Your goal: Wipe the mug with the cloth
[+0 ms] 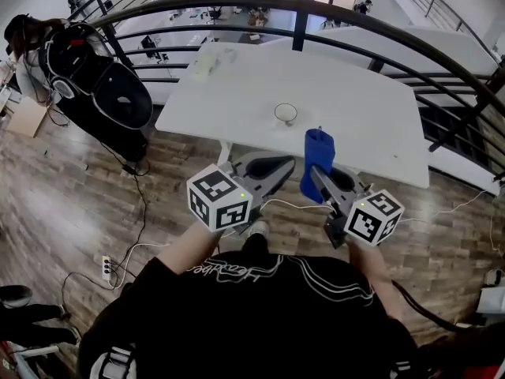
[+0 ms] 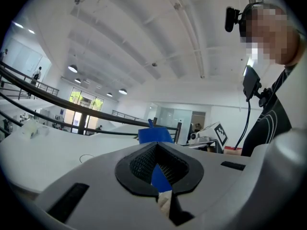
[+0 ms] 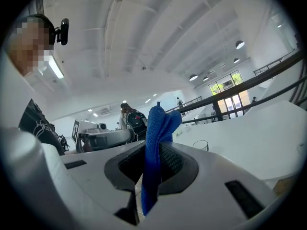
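A small clear mug (image 1: 285,114) stands upright near the middle of the white table (image 1: 363,109). It also shows as a faint shape in the right gripper view, mug (image 3: 201,145). My right gripper (image 1: 320,172) is shut on a blue cloth (image 1: 318,158), which sticks up above the jaws and hangs below them at the table's near edge, short of the mug. The cloth (image 3: 156,137) fills the pad gap of the right gripper (image 3: 153,169). My left gripper (image 1: 276,166) is beside it, jaws together and holding nothing. In its own view the left gripper (image 2: 158,170) faces the cloth (image 2: 154,135).
A dark curved railing (image 1: 237,6) runs behind the table. A black bag (image 1: 106,89) stands on the wood floor at left. A pale box (image 1: 207,61) sits on the table's far left corner. A power strip (image 1: 106,267) and cables lie on the floor.
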Available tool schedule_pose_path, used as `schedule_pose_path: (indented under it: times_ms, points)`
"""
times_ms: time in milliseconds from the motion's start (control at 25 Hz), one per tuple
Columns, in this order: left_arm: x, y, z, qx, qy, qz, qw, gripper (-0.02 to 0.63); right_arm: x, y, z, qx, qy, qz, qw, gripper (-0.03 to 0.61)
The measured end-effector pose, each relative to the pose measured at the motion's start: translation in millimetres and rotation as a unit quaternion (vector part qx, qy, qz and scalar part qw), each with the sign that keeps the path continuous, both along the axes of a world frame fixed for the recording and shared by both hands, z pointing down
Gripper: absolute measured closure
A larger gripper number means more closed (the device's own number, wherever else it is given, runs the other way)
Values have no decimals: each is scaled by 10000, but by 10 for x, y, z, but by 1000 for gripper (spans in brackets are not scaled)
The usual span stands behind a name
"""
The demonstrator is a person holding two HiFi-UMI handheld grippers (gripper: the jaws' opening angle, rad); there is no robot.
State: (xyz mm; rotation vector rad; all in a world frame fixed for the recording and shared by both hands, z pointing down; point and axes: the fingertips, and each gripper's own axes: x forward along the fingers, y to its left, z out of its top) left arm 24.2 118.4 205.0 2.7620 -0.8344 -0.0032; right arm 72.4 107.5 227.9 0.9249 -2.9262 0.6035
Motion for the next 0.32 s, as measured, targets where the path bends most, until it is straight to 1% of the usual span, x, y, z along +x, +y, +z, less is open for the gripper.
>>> schedule_pose_path:
  times_ms: [120,320]
  points:
    - [30,45,12,-5,-31,-4,10000,606,37,39,16,-79,-93,-5,9999,531]
    - [73,63,-3,-54,-44,-32,10000,606,80,81,-17,-75,-83,-23,9999,531]
